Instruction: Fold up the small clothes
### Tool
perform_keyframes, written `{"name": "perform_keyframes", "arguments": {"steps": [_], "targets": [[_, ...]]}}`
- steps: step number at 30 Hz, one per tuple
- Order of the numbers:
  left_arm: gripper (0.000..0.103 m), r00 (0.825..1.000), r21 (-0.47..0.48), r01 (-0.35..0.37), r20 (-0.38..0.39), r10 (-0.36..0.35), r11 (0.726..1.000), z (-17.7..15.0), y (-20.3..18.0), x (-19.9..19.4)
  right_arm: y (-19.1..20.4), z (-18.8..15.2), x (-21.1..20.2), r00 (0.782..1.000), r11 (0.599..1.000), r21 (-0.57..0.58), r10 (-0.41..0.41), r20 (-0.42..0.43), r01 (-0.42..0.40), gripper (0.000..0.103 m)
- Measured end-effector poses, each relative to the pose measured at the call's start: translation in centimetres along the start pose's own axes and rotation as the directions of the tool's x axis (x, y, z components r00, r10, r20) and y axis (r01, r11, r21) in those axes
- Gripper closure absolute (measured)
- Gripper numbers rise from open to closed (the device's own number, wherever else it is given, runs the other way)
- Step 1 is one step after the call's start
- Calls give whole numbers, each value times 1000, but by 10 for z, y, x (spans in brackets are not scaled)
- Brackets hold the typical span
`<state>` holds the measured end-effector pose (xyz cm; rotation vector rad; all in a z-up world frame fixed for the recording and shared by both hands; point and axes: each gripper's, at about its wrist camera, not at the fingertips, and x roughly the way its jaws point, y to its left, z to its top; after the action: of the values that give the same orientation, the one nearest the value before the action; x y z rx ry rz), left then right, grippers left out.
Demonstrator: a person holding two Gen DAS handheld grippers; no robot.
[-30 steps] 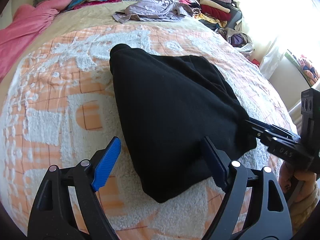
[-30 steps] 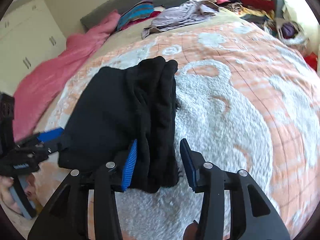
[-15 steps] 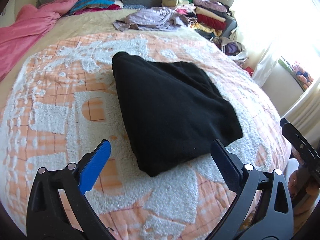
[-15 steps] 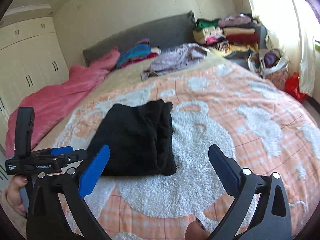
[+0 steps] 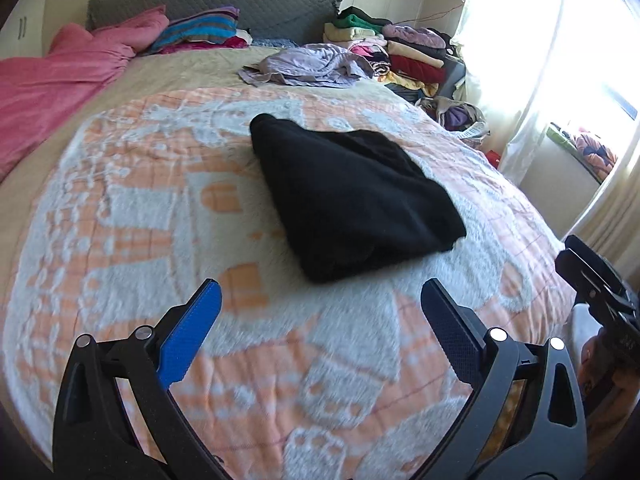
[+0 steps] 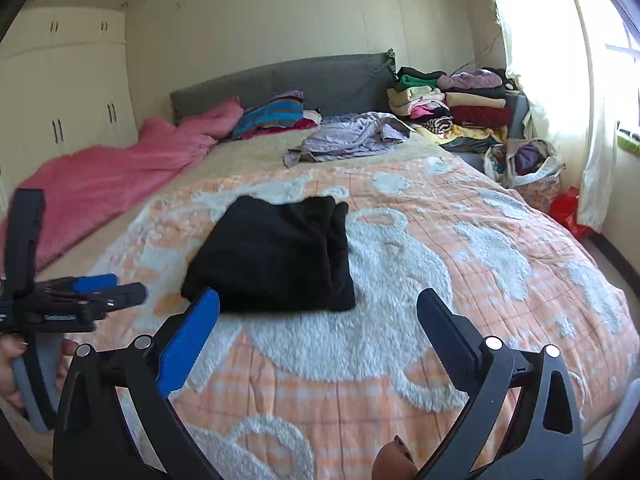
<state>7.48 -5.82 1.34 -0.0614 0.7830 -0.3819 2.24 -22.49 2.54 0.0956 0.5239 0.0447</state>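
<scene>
2 wide-open, empty tools (image 5: 320, 332) (image 6: 318, 330) hover apart from the folded black garment (image 5: 352, 200) ahead.

Both wrist views look forward and down past their own spread fingers (image 5: 192, 336) from near the bed's (image 5: 120, 216) foot end, sharing the folded black garment (image 5: 352, 196) ahead and the headboard (image 6: 304, 80) far beyond.

Left tongs (image 5: 320, 320) and right tongs (image 6: 318, 320), both spread wide, empty.
</scene>
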Motion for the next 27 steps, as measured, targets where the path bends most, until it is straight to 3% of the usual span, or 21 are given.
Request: {"name": "perform_keyframes", "arguments": {"steps": [10, 27], "targets": [[10, 999, -17, -33, -29, 32, 999, -40, 15, 2, 13, -47, 19, 989, 998, 7, -59, -139, 61, 5], [10, 998, -17, -49, -35, 49, 999, -46, 14, -3, 26, -56, 12, 989, 999, 15, -44, -140, 47, 5]]}}
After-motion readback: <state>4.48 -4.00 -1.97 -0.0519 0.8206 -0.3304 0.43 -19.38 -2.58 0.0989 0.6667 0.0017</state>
